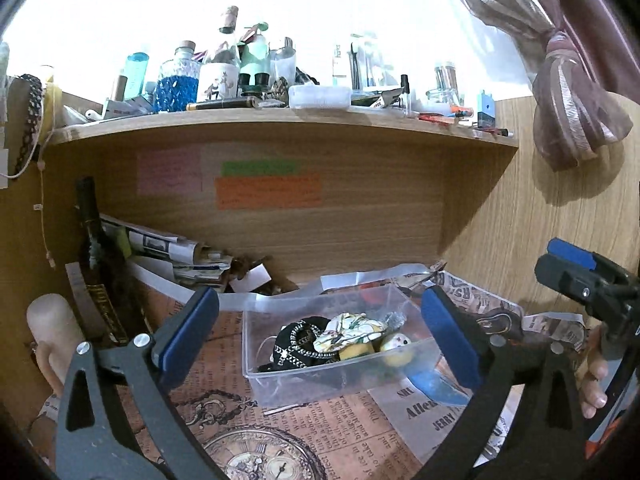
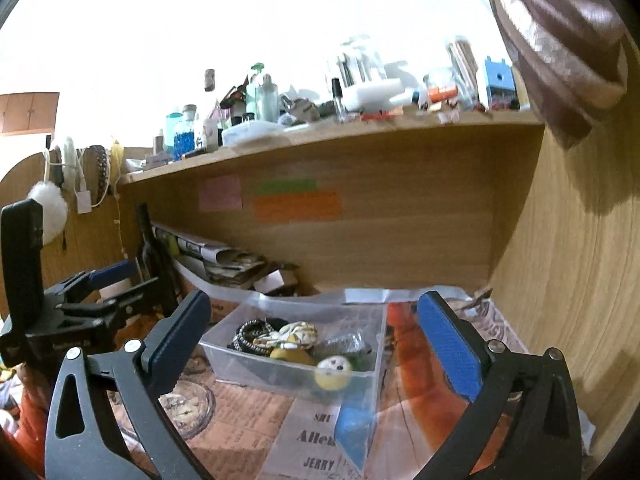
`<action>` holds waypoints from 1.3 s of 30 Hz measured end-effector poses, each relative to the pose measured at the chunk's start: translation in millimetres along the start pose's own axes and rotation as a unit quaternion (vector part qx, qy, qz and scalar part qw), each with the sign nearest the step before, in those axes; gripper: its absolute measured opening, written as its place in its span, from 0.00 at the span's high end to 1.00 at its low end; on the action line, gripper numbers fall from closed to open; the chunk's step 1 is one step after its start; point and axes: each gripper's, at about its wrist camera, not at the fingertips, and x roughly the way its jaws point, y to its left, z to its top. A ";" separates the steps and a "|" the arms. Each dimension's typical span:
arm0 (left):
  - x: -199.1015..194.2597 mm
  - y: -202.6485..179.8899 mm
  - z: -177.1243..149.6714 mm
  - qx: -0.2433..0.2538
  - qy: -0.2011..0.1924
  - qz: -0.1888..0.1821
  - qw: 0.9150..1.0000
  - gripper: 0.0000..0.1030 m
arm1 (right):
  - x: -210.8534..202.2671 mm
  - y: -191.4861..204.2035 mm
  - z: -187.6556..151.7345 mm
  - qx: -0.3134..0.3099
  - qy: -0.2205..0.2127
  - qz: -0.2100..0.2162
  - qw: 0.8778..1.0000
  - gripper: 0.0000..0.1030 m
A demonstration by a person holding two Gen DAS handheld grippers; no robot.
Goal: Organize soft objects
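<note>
A clear plastic bin (image 1: 280, 376) (image 2: 240, 360) sits on the newspaper-covered desk under the shelf. It holds soft things: a black patterned band (image 1: 298, 346) (image 2: 250, 336), a white floral cloth scrunchie (image 1: 352, 330) (image 2: 298, 334), a yellow-white plush ball (image 1: 396, 350) (image 2: 334, 372) and a grey mesh piece (image 2: 348, 344). My left gripper (image 1: 320, 336) is open and empty, its fingers either side of the bin. My right gripper (image 2: 316, 340) is open and empty, also framing the bin. The right gripper shows at the right of the left wrist view (image 1: 580, 280); the left one at the left of the right wrist view (image 2: 92, 296).
A wooden shelf (image 1: 280, 124) crowded with bottles and jars overhangs the desk. A dark bottle (image 1: 96, 260) and stacked papers (image 1: 176, 252) stand at back left. A wooden side panel (image 2: 580, 280) closes the right. A tied curtain (image 1: 576, 92) hangs at upper right.
</note>
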 end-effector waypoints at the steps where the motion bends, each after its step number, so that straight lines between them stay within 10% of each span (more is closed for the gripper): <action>1: -1.6 -0.3 -0.5 0.000 -0.001 0.001 1.000 0.00 | -0.7 1.1 0.6 -0.002 -0.003 -0.001 1.000 0.00; 39: -16.3 1.4 1.7 -0.009 -0.023 0.005 1.000 0.00 | -6.4 8.3 0.8 -0.014 -0.007 0.009 1.000 0.00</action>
